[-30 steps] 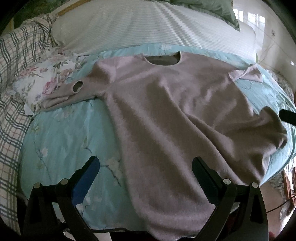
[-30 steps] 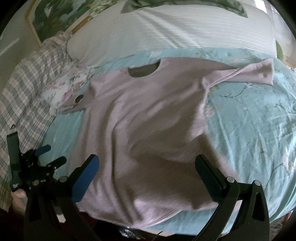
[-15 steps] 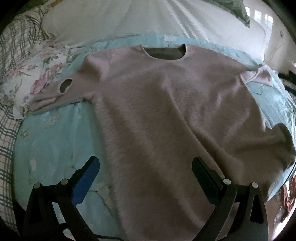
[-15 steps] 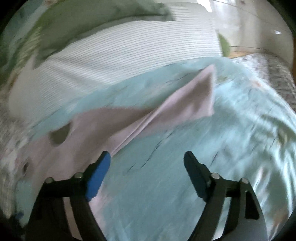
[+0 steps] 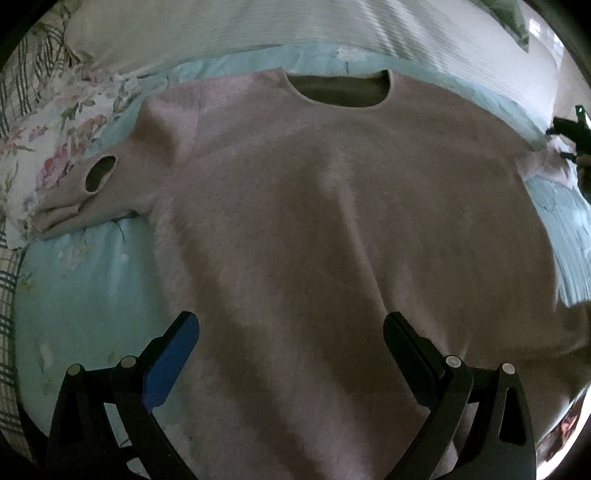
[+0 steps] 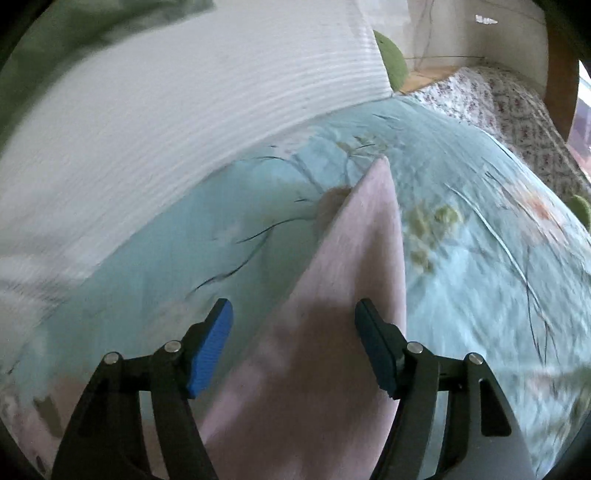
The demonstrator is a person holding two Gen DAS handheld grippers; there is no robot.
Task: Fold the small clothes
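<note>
A pale pink fuzzy sweater [image 5: 314, 221] lies spread flat on a light blue floral bedspread [image 5: 81, 295], neck hole at the far side. Its left sleeve [image 5: 92, 184] is bent, cuff opening showing. My left gripper [image 5: 291, 350] is open and empty, hovering over the sweater's lower body. In the right wrist view the right sleeve [image 6: 354, 266] stretches away on the bedspread [image 6: 480, 277]. My right gripper [image 6: 293, 339] is open, its fingers either side of the sleeve and just above it. The right gripper also shows at the right edge of the left wrist view [image 5: 572, 136].
A white striped pillow [image 5: 258, 26] lies beyond the sweater and shows in the right wrist view [image 6: 166, 110]. A floral cloth [image 5: 55, 140] and plaid blanket [image 5: 7, 288] lie at the left. A patterned quilt [image 6: 509, 99] and green objects sit beyond the right bed edge.
My right gripper has swung right and moved in over the right sleeve, jaws a little narrower. My left gripper has moved forward and lower over the sweater's body.
</note>
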